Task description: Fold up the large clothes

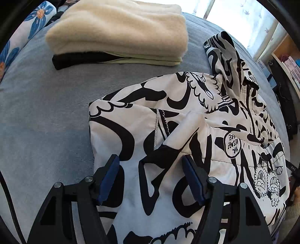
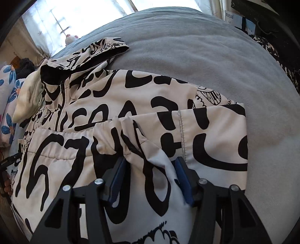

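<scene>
A white jacket with black graffiti print [image 1: 187, 116] lies on a grey bed cover [image 1: 46, 116], sleeves folded in over the body, hood at the far end. My left gripper [image 1: 151, 169] is open just above the jacket's near left part, with a folded sleeve cuff [image 1: 189, 123] lying ahead of its fingers. In the right wrist view the same jacket [image 2: 131, 105] fills the middle. My right gripper [image 2: 150, 170] is open over the near part, with a gathered sleeve cuff [image 2: 120, 131] lying just ahead of its fingers.
A stack of folded clothes, cream fleece on top [image 1: 120, 32], sits at the far left of the bed. Flower-print pillows [image 1: 37, 16] lie beyond it. Curtained windows [image 2: 61, 20] and shelves [image 1: 288, 62] stand past the bed's far edge. The grey cover [image 2: 225, 71] spreads to the right of the jacket.
</scene>
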